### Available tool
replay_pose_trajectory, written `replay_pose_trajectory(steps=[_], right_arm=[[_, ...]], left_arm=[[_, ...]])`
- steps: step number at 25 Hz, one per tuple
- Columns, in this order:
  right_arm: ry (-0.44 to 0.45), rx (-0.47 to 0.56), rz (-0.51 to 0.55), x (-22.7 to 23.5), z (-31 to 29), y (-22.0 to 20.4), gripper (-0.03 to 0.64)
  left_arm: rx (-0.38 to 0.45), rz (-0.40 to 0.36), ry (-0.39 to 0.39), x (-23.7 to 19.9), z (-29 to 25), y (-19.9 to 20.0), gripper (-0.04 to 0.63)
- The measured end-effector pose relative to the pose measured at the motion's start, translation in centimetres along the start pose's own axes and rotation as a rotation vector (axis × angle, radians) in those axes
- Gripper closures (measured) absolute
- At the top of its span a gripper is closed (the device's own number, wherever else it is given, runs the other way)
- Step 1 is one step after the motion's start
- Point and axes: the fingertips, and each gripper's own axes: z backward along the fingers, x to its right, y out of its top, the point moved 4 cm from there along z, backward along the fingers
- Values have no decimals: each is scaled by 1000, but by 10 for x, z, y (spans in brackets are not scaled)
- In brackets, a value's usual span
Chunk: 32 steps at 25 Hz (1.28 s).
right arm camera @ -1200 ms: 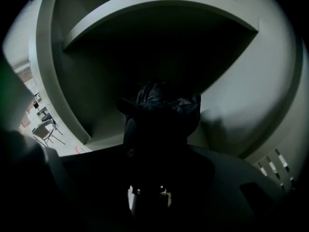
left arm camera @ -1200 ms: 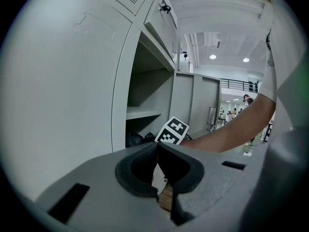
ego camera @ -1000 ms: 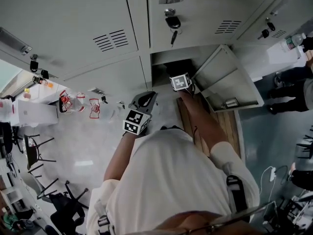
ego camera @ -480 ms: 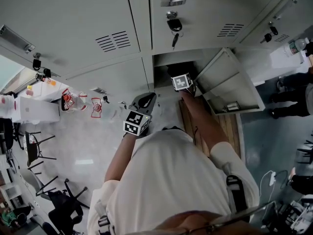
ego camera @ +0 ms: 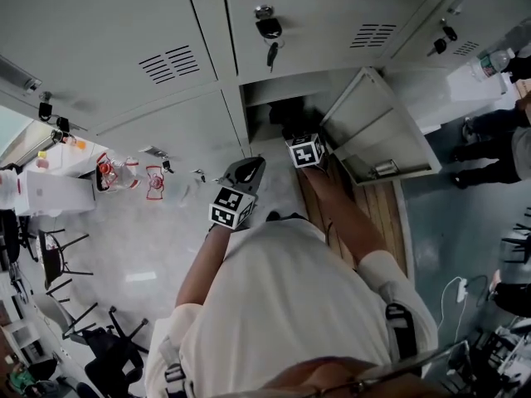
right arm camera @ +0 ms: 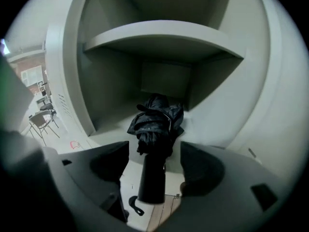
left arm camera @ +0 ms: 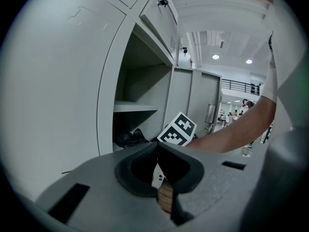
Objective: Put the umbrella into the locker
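Only the right gripper view looks into the open locker (right arm camera: 72, 81). A black folding umbrella (right arm camera: 155, 122) lies on the compartment floor under a flat grey metal shelf (right arm camera: 159, 35). Its crumpled cloth bunches at twelve o'clock, and its smooth round handle (right arm camera: 152, 178) points out toward six. The right gripper (right arm camera: 154, 151) has its jaws opening, one at nine and one at three o'clock of the handle. There is a clear gap on each side, so the pads do not touch it.

The left gripper view shows the same compartment from the side, with the dark cloth low at nine o'clock behind the other gripper's marker cube. It also shows the left gripper (left arm camera: 157, 148) with its moulded grey jaws pressed together along one seam and nothing between them.

The head view alone shows the painted sheet-metal door (ego camera: 373, 131) swung out toward three o'clock, slotted vents in the neighbouring doors, and a strip of wooden planks (ego camera: 377, 214) beneath.
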Motion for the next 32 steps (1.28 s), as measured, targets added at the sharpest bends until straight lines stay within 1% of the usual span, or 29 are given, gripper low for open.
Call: replay_pose_trajectory(steps=[7, 12, 16, 18, 20, 27, 32], right_arm=[[1, 6, -6, 3, 28, -36, 281], [26, -3, -16, 0, 38, -60, 321], [20, -4, -34, -3, 41, -74, 387], [15, 1, -29, -4, 41, -74, 433], [15, 3, -23, -5, 39, -72, 463], [8, 38, -36, -5, 30, -55, 466], [38, 59, -23, -11, 13, -35, 466]], left_arm=[[-9, 4, -44, 24, -14, -7, 592], [-17, 7, -53, 36, -18, -13, 592], [-27, 19, -42, 40, -16, -21, 592], [-32, 23, -35, 41, -14, -24, 592], [-36, 24, -26, 41, -12, -25, 592], [-31, 39, 17, 35, -3, -27, 592], [-27, 50, 60, 24, 5, -28, 592]])
